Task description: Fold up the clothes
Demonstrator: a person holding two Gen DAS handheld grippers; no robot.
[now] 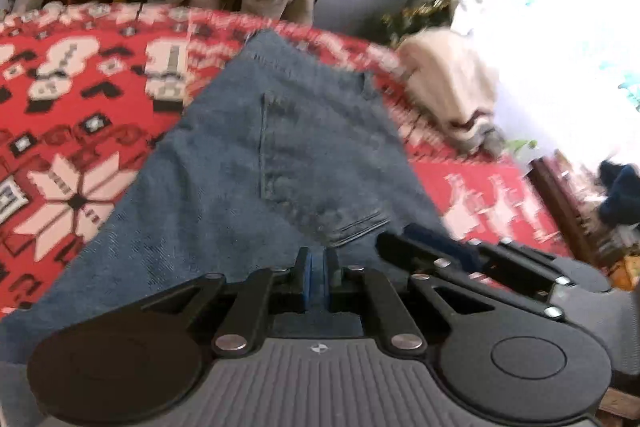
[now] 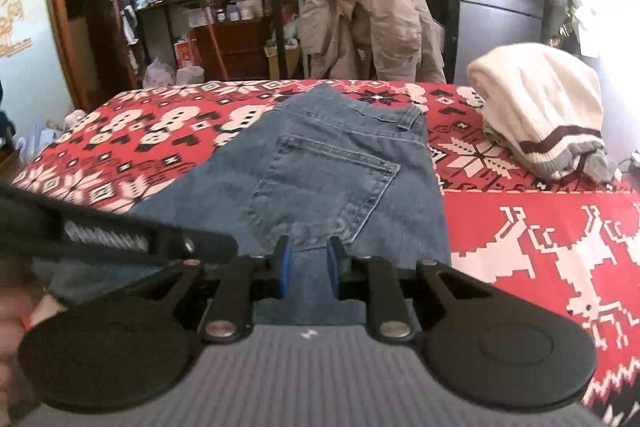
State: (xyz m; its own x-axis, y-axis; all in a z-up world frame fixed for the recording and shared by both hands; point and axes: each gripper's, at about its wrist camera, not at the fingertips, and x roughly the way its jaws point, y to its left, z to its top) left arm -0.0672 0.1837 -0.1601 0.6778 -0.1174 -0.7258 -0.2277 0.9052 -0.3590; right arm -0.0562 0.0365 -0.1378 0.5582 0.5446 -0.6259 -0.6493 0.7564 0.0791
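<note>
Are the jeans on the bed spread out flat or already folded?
Folded lengthwise: the jeans show one back pocket only, with one straight edge.

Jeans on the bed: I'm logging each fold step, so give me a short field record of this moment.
garment: jeans, spread on the blanket, back pocket up
left gripper: shut, denim between the pads
right gripper: jaws parted, over the near edge of the jeans; grip unclear
beside: cream sweater, heaped at the right on the blanket
behind: tan jacket, draped over a chair
</note>
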